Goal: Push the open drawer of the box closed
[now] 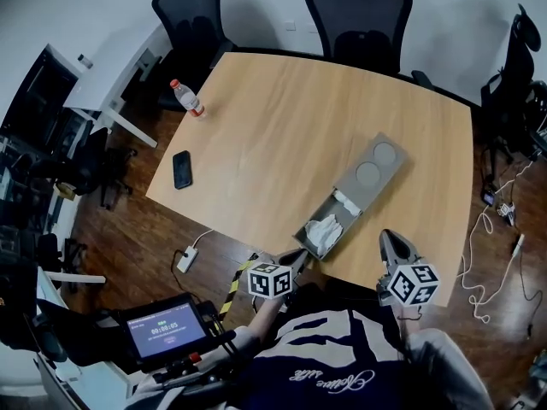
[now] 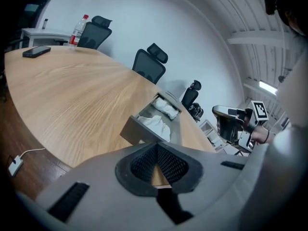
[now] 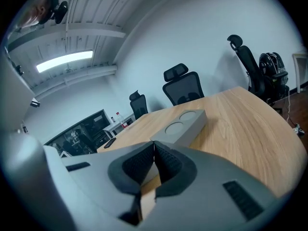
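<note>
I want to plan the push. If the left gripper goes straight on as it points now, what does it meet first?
Probably the front panel of the open drawer, just ahead of the left gripper; the gap is hard to judge.

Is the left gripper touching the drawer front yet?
Cannot tell. In the head view the left gripper overlaps the drawer front corner; the left gripper view shows neither gap nor contact plainly.

head view: steeply down over table (image 1: 282, 118) | gripper views: low, near edge | shared: box (image 1: 376, 167)
</note>
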{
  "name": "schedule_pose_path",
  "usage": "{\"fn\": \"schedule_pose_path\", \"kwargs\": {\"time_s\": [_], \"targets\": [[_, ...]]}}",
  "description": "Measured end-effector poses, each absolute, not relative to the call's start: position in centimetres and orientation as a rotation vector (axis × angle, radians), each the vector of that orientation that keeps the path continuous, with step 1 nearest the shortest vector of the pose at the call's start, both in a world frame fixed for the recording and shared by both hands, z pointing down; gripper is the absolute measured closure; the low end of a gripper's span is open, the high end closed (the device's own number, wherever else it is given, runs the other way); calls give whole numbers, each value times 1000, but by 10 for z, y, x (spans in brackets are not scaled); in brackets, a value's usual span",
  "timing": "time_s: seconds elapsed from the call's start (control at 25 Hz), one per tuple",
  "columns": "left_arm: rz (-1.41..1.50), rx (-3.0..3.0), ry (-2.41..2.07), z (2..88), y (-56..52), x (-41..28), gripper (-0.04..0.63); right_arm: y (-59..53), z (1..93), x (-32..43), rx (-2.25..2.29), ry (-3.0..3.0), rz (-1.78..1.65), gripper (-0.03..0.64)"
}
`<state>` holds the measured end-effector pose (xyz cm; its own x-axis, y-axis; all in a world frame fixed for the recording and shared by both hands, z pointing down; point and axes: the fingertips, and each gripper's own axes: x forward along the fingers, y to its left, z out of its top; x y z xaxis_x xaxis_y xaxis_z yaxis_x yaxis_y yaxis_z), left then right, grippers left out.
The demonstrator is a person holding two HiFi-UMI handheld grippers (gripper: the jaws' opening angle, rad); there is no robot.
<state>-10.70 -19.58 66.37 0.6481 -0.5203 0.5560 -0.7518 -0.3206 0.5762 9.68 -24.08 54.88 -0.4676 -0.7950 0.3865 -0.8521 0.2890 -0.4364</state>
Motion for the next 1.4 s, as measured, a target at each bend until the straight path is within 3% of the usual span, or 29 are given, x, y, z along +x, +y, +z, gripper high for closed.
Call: {"fn": "schedule_pose_path", "kwargs": {"time_s": [1.4], "targets": [[264,2125,-868,657,-341,12,594,-283,574,211,1765,-2283,1026,618]]}}
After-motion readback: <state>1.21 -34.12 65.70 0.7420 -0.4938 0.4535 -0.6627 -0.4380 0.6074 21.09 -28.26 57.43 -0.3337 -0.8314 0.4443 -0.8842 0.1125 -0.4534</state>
